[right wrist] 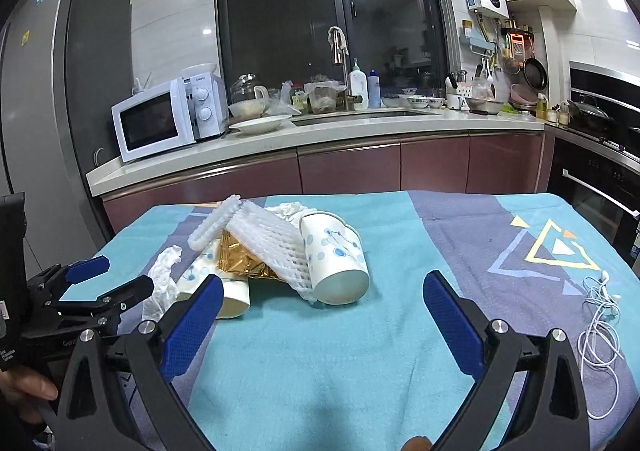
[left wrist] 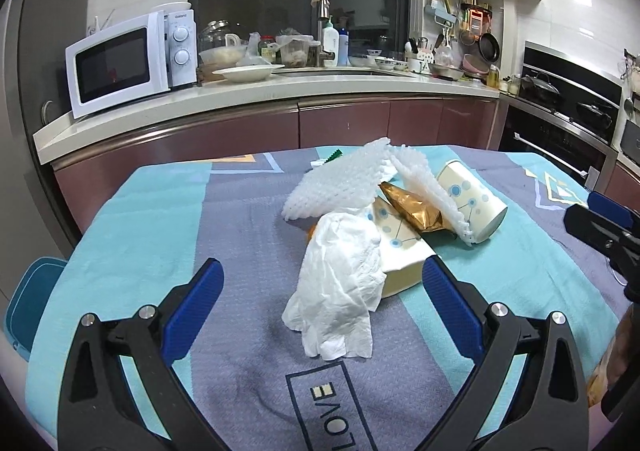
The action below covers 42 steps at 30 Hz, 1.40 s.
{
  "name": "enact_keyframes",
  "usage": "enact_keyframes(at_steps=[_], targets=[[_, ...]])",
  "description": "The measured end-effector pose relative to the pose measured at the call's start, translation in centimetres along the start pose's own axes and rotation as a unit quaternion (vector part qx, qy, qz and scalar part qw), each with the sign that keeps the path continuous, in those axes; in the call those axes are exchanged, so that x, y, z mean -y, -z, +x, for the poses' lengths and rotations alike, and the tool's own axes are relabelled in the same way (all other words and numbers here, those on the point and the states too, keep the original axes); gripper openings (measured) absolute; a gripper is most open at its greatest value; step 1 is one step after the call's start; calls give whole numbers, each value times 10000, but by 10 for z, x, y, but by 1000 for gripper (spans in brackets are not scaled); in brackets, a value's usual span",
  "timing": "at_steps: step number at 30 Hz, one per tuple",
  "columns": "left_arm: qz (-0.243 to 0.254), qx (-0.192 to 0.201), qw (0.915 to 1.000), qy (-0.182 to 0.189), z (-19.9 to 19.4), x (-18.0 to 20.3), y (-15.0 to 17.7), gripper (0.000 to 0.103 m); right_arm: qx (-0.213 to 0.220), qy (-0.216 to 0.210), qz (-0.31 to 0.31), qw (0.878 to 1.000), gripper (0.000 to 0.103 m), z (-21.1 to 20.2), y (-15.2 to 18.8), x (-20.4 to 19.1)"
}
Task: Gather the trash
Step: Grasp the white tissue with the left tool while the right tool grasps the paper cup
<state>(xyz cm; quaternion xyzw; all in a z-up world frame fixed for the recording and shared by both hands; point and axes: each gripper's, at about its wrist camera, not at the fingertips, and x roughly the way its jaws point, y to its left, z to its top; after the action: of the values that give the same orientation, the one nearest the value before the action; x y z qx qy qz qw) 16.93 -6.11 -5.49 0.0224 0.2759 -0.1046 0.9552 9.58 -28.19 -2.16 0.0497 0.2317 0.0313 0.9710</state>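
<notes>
**Both tongs spread wide over the trash heap**

Here's the left tongs (left wrist: pixel 322 293), blue pads parted and gripping nothing, poised low over the table (left wrist: pixel 132 235) with a crumpled white tissue (left wrist: pixel 340 283) sitting right between the fingers. Just beyond it lies the pile: a flattened paper cup (left wrist: pixel 400 251) under the tissue's far edge, a gold foil wrapper (left wrist: pixel 412 211) resting on it, white foam netting (left wrist: pixel 340 181) draped across the top, and a dotted paper cup (left wrist: pixel 472 199) on its side at the right end.

Over on the other side, the right tongs (right wrist: pixel 322 293) are released too, empty, fingers framing bare cloth just in front of that tipped cup. White earphones (right wrist: pixel 600 335) lie coiled near the table's right edge, well apart from the heap.
</notes>
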Motion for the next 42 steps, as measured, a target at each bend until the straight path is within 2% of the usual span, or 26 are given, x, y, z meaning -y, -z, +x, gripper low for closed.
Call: enact_keyframes(at_steps=[9,12,18,20,21,23,29,35,42], targets=[[-155,-4,9999,17,20,-5,-6,97,-150,10,-31,9999,97,14,-4,-5],[-106,-54,9999,-6,27,-5,-7,79,-167,19,-10,9999,97,17,-3,-5],[-101,-296,9995,38,40,-4,-6,68,-152,29,-10,9999,97,19,-4,-3],[-85,-338,9994,54,42,-3,-6,57,-158,27,-11,9999,97,19,-3,-3],[-75,-363,9993,54,43,-3,-6,55,-169,34,-13,9999,97,20,-3,-3],[-59,-417,9991,99,46,-2,-6,42,-222,10,-4,9998,97,23,-5,-2],[-85,-417,9989,200,46,-3,-5,22,-329,-177,-14,9993,97,39,-14,-1],[-153,-365,9988,301,39,-7,-3,12,-491,-201,-2,9986,97,59,-19,3],[-233,-251,9987,380,28,-14,-7,10,-693,-324,249,9968,97,79,-21,18]])
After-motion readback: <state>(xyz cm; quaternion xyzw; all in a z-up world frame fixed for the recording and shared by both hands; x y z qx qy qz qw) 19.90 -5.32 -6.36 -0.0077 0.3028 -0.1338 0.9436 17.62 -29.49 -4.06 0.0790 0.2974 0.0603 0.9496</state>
